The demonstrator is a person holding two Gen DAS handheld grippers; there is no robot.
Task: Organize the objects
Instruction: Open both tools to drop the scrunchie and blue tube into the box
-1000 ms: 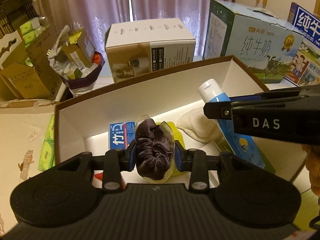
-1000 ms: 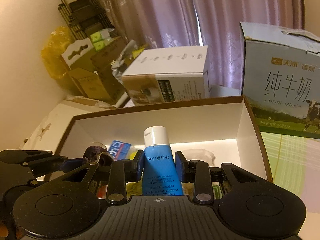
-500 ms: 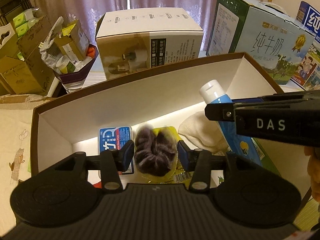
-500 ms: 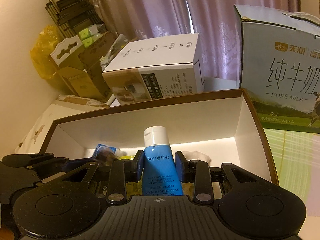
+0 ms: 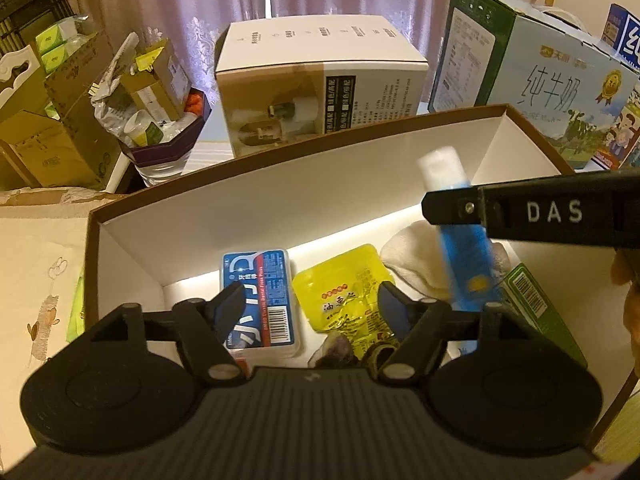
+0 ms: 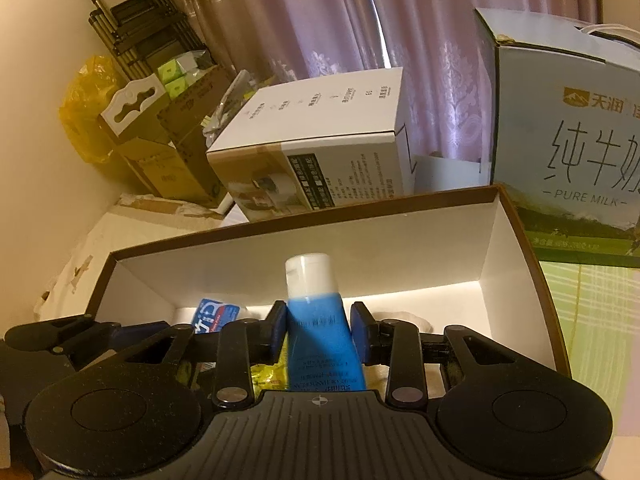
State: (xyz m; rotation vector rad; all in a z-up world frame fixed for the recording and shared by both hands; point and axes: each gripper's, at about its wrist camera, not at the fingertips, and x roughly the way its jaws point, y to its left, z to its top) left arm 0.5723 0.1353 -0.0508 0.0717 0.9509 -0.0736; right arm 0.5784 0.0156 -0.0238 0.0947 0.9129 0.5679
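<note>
Now left gripper (image 5: 310, 306) just opening, empty, right gripper (image 6: 319, 330) clamping blue tube (image 6: 320, 344)

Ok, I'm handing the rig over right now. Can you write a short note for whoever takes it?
Left gripper: open, jaws just opened; nothing between them. The dark purple crumpled scrunchie it released lies in the white-lined brown cardboard box, under the gripper.
Right gripper: shut on the blue tube with white cap, held over the box.
Already in the box: blue floss-pick case, yellow snack packet, cream cloth.
Left: set the tube down in the box and release.
</note>
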